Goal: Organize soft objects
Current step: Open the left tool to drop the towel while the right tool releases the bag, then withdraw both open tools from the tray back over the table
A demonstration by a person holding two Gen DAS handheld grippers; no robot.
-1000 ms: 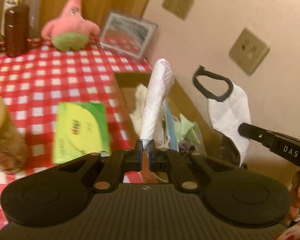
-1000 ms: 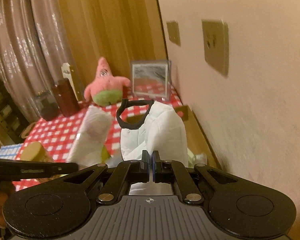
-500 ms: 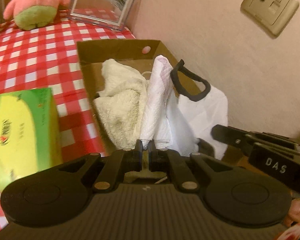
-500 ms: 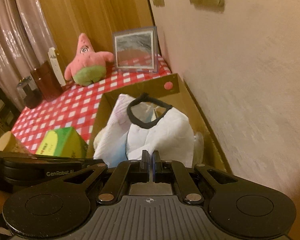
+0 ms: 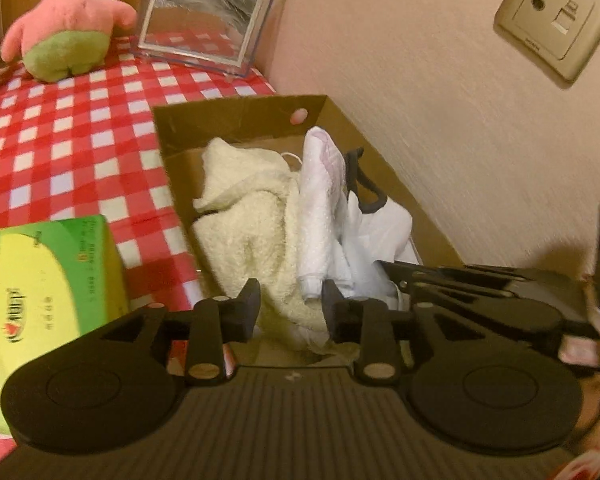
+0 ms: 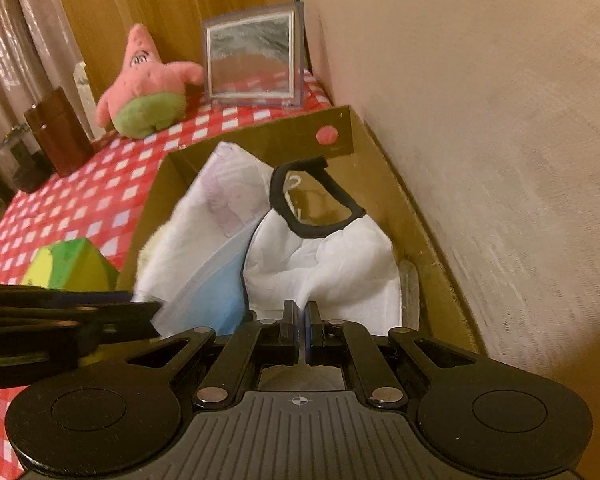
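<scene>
Fingers on our left gripper (image 5: 290, 307) are spreading apart as we are letting go of the rolled white cloth (image 5: 320, 216); its lower end is hanging between them, but the pads are no longer pressing on it. Our right gripper (image 6: 299, 330) is pinching its fingers tight on the bottom edge of the white pouch with the black loop handle (image 6: 320, 256), which we are holding upright inside the cardboard box (image 6: 260, 140). That box is sitting on the red checked surface (image 5: 60, 140), right against the wall.

Both pieces are standing in the box now, the rolled cloth leaning against a cream towel (image 5: 252, 224) and the pouch just beside it toward the wall. A pale blue piece (image 6: 220, 292) is tucked between cloth and pouch; we cannot tell what it is.

We are judging all of these as light, limp and easy to crush, so nothing here is likely to break, but nothing is going to stay upright unaided either. The roll is likely to slump or unwind once free, so taking it near the middle would serve better than by its end. For the pouch, the loop handle is looking like the firmest place to take hold of.

A pink plush star (image 5: 68, 20) and a green tissue box (image 5: 48, 296) are waiting outside on the surface.
</scene>
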